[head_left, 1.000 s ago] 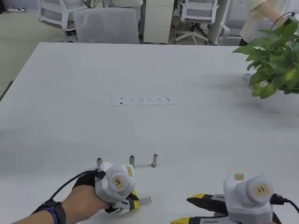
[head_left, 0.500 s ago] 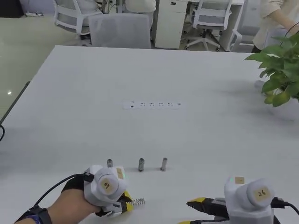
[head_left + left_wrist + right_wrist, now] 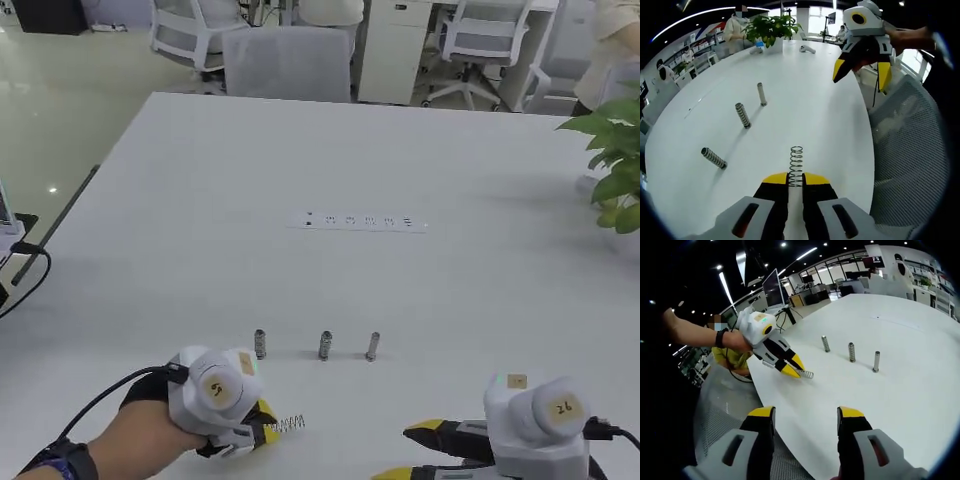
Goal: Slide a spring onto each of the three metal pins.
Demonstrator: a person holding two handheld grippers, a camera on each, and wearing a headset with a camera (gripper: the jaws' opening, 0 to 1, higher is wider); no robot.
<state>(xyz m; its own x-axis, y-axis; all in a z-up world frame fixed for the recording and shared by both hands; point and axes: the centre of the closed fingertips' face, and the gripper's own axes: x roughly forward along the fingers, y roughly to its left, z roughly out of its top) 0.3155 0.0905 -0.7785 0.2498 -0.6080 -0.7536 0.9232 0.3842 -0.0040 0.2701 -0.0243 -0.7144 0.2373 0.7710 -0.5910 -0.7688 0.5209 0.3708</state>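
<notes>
Head view: the left gripper (image 3: 266,428), marked what reads as "5", is clamped on one end of a loose spring (image 3: 288,424) low over the white table (image 3: 180,200). Just beyond stand three pins in a row. The left pin (image 3: 260,343) and middle pin (image 3: 325,345) look ribbed, the right pin (image 3: 372,346) smooth. The right gripper (image 3: 400,452), marked "26", has its jaws apart and empty.

Left gripper view: the spring runs straight out from the closed yellow tips. Coils (image 3: 743,115) sit on two pins; the far pin is bare.

Right gripper view: own jaws are wide apart, nothing between them. The held spring is near the table edge.
</notes>
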